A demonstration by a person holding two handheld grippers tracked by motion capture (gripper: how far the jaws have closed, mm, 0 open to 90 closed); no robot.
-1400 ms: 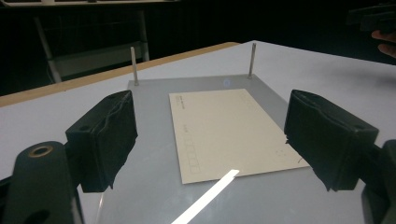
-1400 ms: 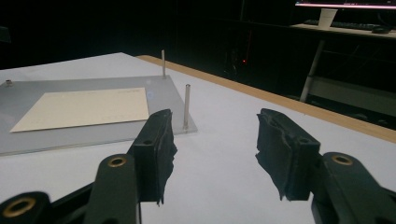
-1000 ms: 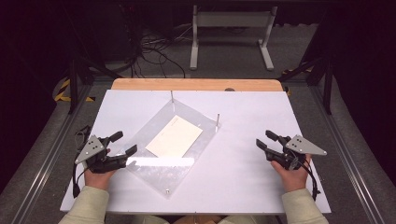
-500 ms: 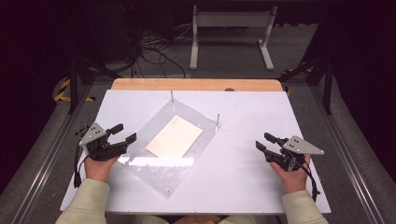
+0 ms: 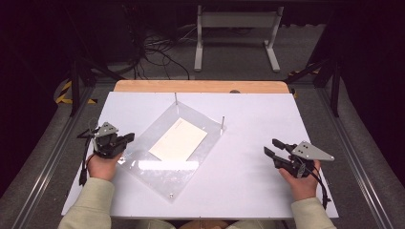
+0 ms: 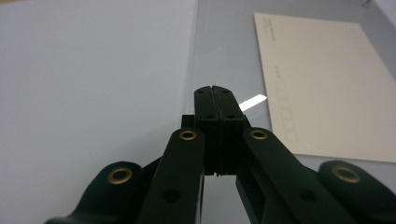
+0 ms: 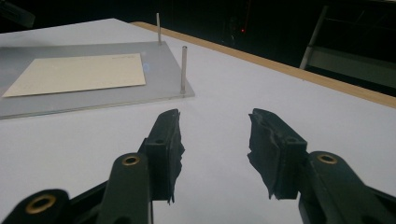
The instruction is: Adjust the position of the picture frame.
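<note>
On table (image 5: 248, 191): plate (image 5: 143, 164), card (image 5: 177, 139) (tongs apart).

We see the table (image 5: 239, 114) mid-frame in the high view, plate (image 5: 143, 169) left of centre on it, turned diagonally. Card (image 5: 178, 139) lies on the plate, toward its upper half. Two pins (image 5: 223, 125) stand at the plate's upper and right corners. Left gripper (image 5: 125, 139) sits at the plate's left edge, mid-left of frame; in its own view the plate edge runs just beyond the jaw tips, card (image 6: 322, 88) upper right. Right gripper (image 5: 273, 148) is lower right, well apart from the plate.
</note>
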